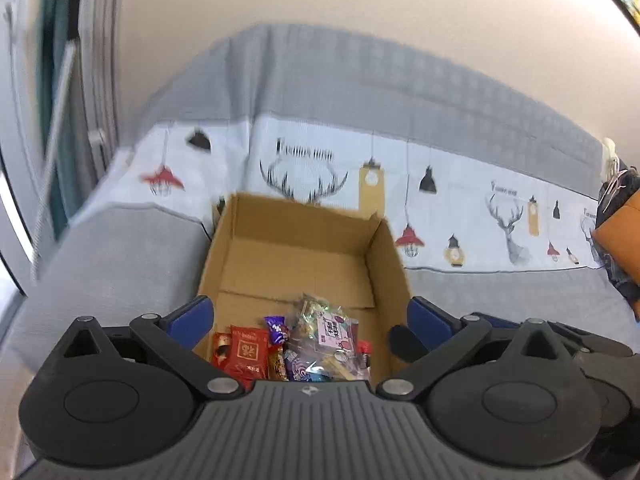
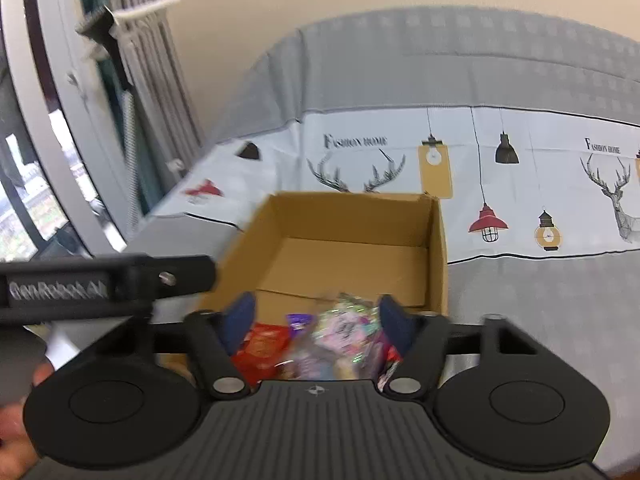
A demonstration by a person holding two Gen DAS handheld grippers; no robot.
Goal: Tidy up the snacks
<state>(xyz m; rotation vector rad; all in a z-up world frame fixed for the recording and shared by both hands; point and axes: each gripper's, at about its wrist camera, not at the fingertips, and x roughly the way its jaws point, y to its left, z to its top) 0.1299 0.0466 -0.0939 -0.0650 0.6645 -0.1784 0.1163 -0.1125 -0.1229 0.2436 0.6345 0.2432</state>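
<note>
Grey patterned sofa cover [image 1: 120, 264], cardboard box [image 1: 384, 248], curtain [image 2: 160, 64]

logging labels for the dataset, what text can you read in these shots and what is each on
"FASHION HOME": printed twice on the sofa cover.
"GenRobot.AI", blurred: on the left gripper.
Red snack packet: characters too blurred to read.
Pink label on the clear snack bag: unreadable.

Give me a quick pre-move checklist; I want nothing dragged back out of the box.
1. Left tool open, nothing between its fingers: ok.
2. Right tool open, nothing gripped: ok.
3. Red square snack packet inside the brown cardboard box: ok.
4. Clear crinkly snack bag with pink label inside the box: ok.
5. More snacks left outside the box: cannot tell.
</note>
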